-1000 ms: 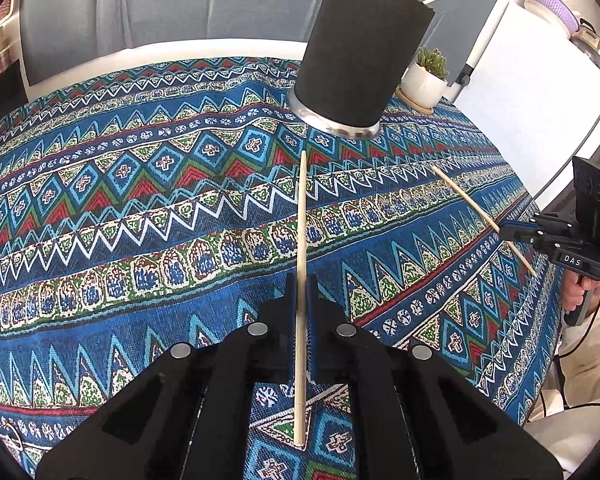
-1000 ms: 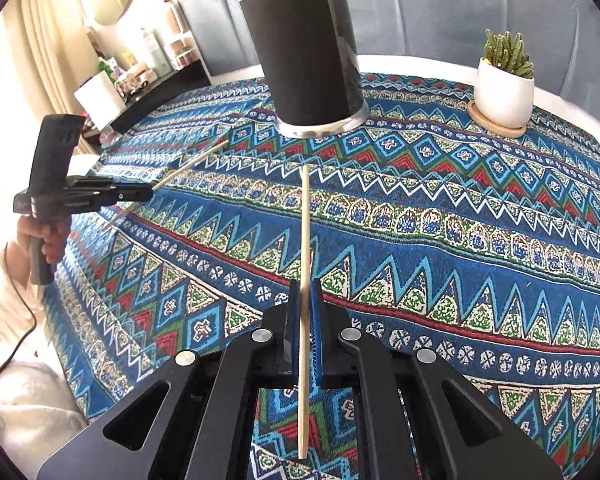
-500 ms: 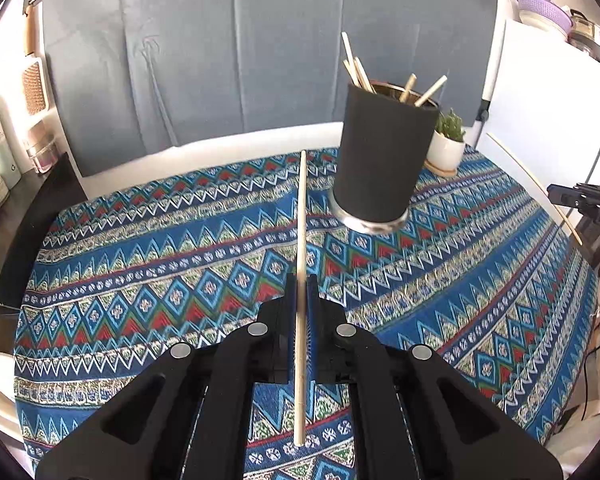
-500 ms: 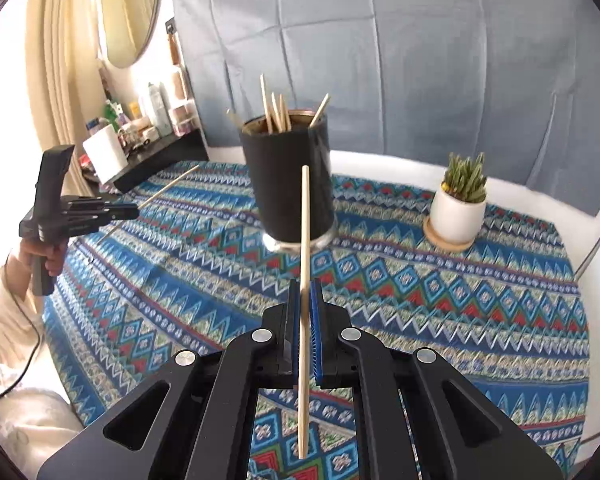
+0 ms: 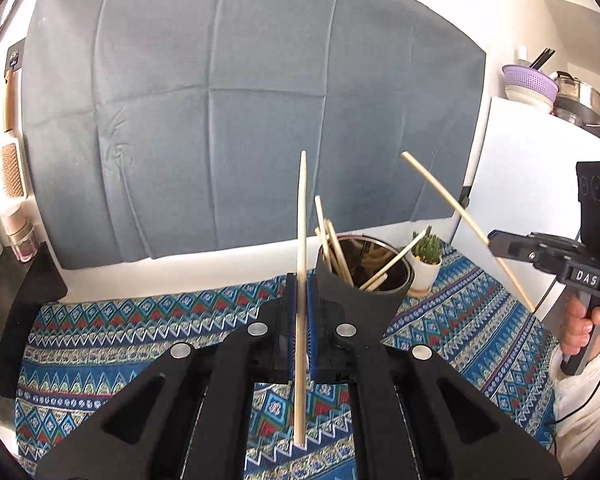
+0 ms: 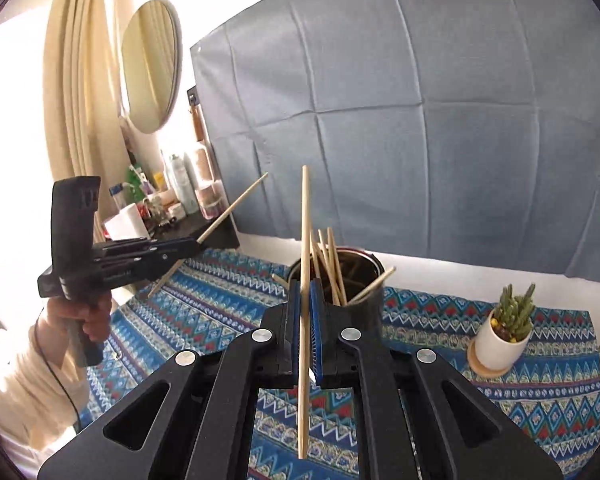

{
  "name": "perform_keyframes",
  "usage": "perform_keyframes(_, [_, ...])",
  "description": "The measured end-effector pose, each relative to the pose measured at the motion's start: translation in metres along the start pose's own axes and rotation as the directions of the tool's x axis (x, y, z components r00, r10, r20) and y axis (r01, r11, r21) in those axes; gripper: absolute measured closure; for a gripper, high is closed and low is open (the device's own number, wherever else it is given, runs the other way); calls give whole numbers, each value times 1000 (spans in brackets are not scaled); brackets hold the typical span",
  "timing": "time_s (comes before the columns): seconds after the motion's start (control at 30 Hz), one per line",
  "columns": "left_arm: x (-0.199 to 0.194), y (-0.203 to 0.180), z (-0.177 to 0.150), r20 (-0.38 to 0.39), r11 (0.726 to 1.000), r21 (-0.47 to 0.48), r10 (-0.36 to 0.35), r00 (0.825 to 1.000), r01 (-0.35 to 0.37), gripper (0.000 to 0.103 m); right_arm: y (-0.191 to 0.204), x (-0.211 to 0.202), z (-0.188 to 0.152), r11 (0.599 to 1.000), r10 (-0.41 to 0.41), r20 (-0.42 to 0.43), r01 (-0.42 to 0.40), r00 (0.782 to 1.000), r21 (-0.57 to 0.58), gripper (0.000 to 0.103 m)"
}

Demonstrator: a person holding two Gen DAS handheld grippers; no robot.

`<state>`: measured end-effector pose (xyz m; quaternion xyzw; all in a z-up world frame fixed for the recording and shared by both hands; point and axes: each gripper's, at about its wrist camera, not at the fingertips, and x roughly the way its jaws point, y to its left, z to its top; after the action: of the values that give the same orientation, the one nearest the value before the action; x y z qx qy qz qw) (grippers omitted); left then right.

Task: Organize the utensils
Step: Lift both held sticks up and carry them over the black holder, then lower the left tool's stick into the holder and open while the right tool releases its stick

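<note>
Lived-in home room, round wall mirror [image 6: 151, 65] at ten o'clock, cream curtain [image 6: 78, 80] beside it, dark shelf of toiletry bottles [image 6: 180, 192] below, lilac plastic colander [image 5: 530, 80] on white cabinet [image 5: 540, 168] at two o'clock, small potted cactus [image 6: 508, 324] on patterned blue tablecloth [image 6: 500, 400]

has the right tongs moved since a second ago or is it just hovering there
Yes. The right tongs, shut on a chopstick, have risen: the black holder sat high in their view before, and now they look down into its open top.

Left gripper [image 5: 299, 280] and right gripper [image 6: 305, 288]: jaws clamped, raised, tilted slightly downward.
</note>
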<state>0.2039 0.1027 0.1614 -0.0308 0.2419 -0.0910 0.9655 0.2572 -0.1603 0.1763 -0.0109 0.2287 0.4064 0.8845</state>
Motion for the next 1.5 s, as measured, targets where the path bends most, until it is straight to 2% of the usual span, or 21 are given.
perform_keyframes(0.13, [13, -4, 15, 86, 998, -19, -63, 994, 65, 98, 1, 25, 14, 999, -31, 18, 30, 999, 25, 98])
perform_keyframes(0.37, [40, -8, 25, 244, 985, -30, -155, 957, 168, 98, 3, 53, 34, 999, -19, 130, 13, 991, 48, 98])
perform_keyframes(0.47, [55, -8, 25, 273, 980, -36, -176, 946, 193, 98, -1, 63, 38, 997, -18, 178, 6, 984, 71, 98])
perform_keyframes(0.57, [68, -6, 22, 309, 976, -38, -191, 932, 213, 98, -8, 73, 39, 992, -101, 220, 81, 970, 96, 98])
perform_keyframes(0.63, [77, -4, 20, 317, 973, -47, -200, 927, 226, 98, -14, 79, 38, 990, -111, 250, 84, 962, 115, 98])
perform_keyframes(0.73, [91, 0, 16, 331, 965, -75, -215, 919, 252, 98, -26, 91, 32, 990, -80, 264, 45, 961, 135, 98])
perform_keyframes(0.87, [106, 7, 11, 368, 936, -128, -262, 892, 328, 98, -36, 104, 20, 988, -73, 296, 28, 952, 153, 98])
perform_keyframes(0.93, [113, 8, 9, 383, 928, -144, -267, 884, 343, 98, -36, 107, 15, 988, -57, 320, 9, 946, 152, 98])
perform_keyframes(1.07, [119, 8, 1, 412, 914, -159, -281, 867, 373, 98, -28, 109, 4, 993, -81, 361, 46, 929, 106, 98])
perform_keyframes(1.27, [123, 5, -14, 426, 918, -161, -267, 865, 363, 98, -19, 119, -9, 994, -104, 356, 86, 929, 69, 98])
perform_keyframes(1.5, [113, 0, -25, 407, 947, -80, -252, 878, 310, 98, -18, 114, -19, 995, -102, 319, 90, 942, 52, 98])
